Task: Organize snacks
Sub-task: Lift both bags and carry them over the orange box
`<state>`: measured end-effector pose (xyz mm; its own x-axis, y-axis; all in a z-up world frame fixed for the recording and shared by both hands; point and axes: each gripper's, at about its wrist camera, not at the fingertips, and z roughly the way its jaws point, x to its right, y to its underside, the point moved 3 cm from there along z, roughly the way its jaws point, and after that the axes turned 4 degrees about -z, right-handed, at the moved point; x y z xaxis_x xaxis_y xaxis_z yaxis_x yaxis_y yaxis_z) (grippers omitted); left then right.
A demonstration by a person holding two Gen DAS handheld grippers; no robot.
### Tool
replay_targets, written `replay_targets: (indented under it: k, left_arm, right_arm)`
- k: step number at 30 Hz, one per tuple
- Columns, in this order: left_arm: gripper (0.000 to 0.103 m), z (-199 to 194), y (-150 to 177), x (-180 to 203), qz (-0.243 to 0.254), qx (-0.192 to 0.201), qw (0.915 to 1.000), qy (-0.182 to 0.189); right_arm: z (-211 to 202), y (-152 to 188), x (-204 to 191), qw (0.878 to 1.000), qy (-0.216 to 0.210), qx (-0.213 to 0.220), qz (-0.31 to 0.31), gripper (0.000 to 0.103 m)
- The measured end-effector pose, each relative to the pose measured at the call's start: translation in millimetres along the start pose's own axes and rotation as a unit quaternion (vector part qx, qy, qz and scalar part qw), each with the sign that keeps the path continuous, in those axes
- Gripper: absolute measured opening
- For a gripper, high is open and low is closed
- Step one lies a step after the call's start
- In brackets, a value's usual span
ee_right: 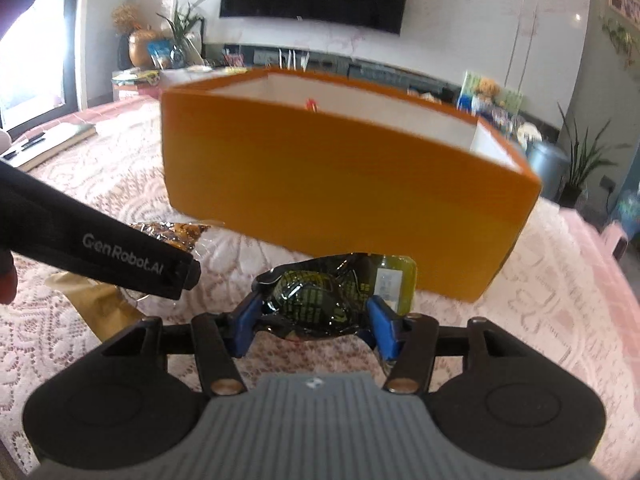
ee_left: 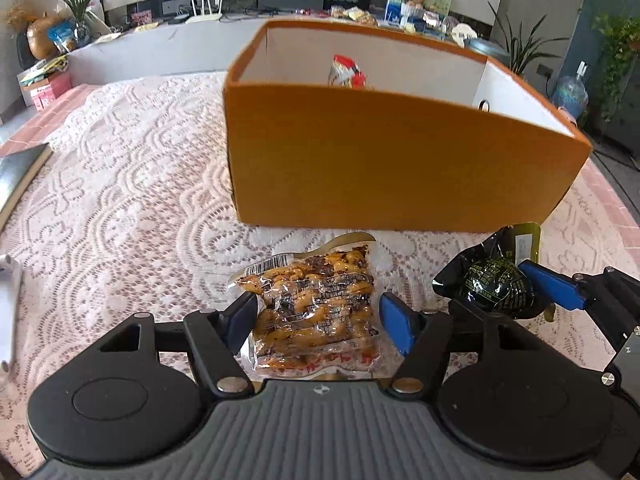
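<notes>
A: Nearest the lens, low in the left wrist view, what sits between the blue pads?

B: The left gripper (ee_left: 318,320) stands wide, its fingers on either side of a clear peanut packet (ee_left: 314,316) that lies on the lace tablecloth (ee_left: 120,200). The right pad looks a little apart from the wrapper; on the left I cannot tell whether it touches.

A: And the other hand?

B: At the lower right of that frame, and at centre bottom of the right wrist view, the right gripper (ee_right: 316,320) is clamped on a dark green snack pouch (ee_right: 320,300), pads pressing both sides.

A: Where is the box?

B: The orange box (ee_left: 380,152) fills the middle of both frames, just behind the two snacks. A red-and-white packet (ee_left: 346,72) shows inside it, near the upper centre.

A: Anything else?

B: A black strap marked GenRobot.AI (ee_right: 100,248) crosses the left of the right wrist view.
</notes>
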<state>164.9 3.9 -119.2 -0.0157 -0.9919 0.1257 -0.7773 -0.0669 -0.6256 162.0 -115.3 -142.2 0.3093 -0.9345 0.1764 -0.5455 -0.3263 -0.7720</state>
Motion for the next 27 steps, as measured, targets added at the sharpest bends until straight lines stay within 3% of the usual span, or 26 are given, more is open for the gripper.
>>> replay_targets:
  k: [17, 27]
  left_arm:
    - [0.077, -70, -22, 7, 0.001, 0.071, 0.9973, 0.019]
    - [0.077, -91, -62, 19, 0.023, 0.103, 0.9938, 0.036]
  right_arm:
    - [-75, -17, 4, 0.998, 0.008, 0.060, -0.001, 0.055]
    - [-99, -51, 27, 0.997, 0.003, 0.075, 0.015, 0.055]
